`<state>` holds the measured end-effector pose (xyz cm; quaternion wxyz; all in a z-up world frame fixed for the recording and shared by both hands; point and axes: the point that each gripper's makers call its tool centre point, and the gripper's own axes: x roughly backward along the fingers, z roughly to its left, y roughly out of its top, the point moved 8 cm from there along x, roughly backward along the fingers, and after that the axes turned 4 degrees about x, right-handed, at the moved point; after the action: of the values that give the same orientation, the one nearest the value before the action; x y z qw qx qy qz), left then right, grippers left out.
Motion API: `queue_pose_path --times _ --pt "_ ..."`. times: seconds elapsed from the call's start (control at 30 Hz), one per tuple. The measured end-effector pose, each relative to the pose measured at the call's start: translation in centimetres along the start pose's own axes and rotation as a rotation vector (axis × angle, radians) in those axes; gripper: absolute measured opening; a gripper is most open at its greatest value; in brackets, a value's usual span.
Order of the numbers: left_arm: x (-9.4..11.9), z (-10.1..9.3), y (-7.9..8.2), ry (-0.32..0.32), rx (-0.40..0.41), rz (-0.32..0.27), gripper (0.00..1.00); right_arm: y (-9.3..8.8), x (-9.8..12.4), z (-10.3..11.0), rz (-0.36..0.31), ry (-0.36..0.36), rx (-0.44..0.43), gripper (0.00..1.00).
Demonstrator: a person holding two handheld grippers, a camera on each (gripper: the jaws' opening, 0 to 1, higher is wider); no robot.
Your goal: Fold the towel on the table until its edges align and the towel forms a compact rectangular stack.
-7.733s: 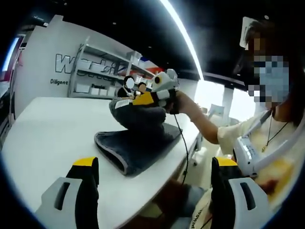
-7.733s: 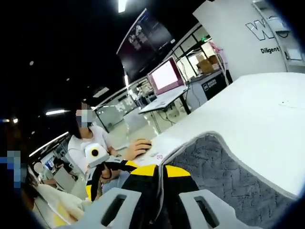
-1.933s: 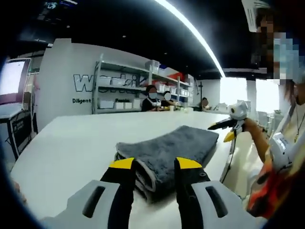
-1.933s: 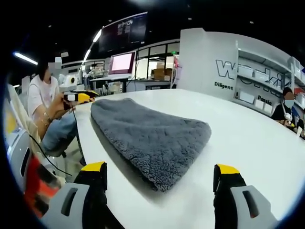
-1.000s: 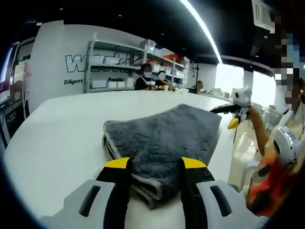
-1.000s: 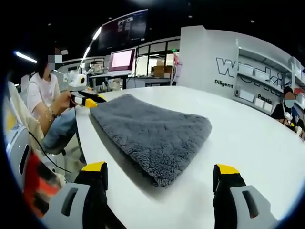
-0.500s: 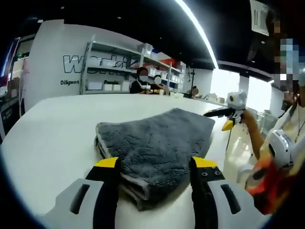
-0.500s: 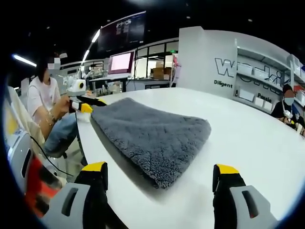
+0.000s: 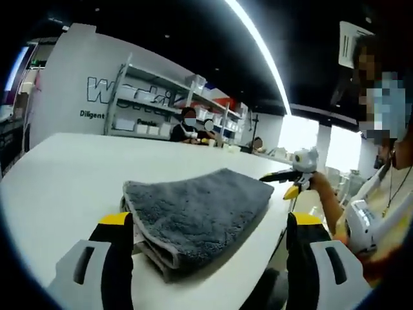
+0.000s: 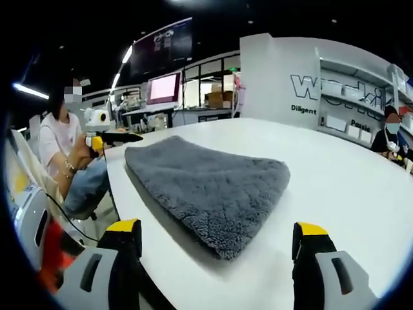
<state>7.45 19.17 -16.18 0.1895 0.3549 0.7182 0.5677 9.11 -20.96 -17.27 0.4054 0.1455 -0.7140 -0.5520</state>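
Folded grey towel [image 9: 197, 206] lies flat on white table [image 9: 58, 161], near its edge; left gripper [image 9: 210, 248] and right gripper [image 10: 216, 255] both spread wide, empty, just short of towel

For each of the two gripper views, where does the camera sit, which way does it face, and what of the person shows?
Left gripper view: rides the left gripper, jaws open, facing the folded edge of the grey towel on the white table; the right gripper and the person's arm show beyond.
Right gripper view: rides the right gripper, jaws open, facing the towel's opposite end; the left gripper and the person's arm show at left.
Shared: towel, table, each other's gripper.
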Motion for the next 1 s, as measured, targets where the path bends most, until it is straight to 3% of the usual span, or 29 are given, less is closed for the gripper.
queue_pose_path --times 0.1,0.23,0.5,0.6,0.73,0.8,0.93,1.0 --pt "0.1 0.1 -0.2 -0.001 0.005 0.02 0.99 0.1 0.1 0.1 -0.009 0.013 -0.022 0.99" --pt "0.1 0.2 -0.4 -0.007 0.018 -0.001 0.99 0.5 0.4 0.0 -0.026 0.018 -0.047 0.99" --pt "0.8 0.6 -1.0 0.004 0.018 0.0 0.99 2.1 1.6 -1.9 -0.119 -0.043 -0.158 0.95" --pt "1.3 0.9 -0.9 0.008 0.025 -0.013 0.99 2.4 1.5 -3.2 -0.129 -0.082 -0.177 0.81" --pt "1.7 0.7 -0.8 0.009 0.013 -0.011 0.99 2.4 0.7 -4.5 -0.093 -0.105 -0.178 0.57" --pt "1.9 0.6 -0.8 0.01 0.006 -0.01 0.99 2.4 0.1 -4.8 -0.068 -0.106 -0.175 0.51" --pt "2.6 0.8 -0.6 0.037 -0.009 -0.02 0.98 2.6 -0.9 -5.5 -0.024 -0.077 -0.227 0.27" --pt "2.8 1.0 -0.5 0.042 -0.007 -0.026 0.98 2.7 -1.4 -5.6 0.001 -0.062 -0.241 0.27"
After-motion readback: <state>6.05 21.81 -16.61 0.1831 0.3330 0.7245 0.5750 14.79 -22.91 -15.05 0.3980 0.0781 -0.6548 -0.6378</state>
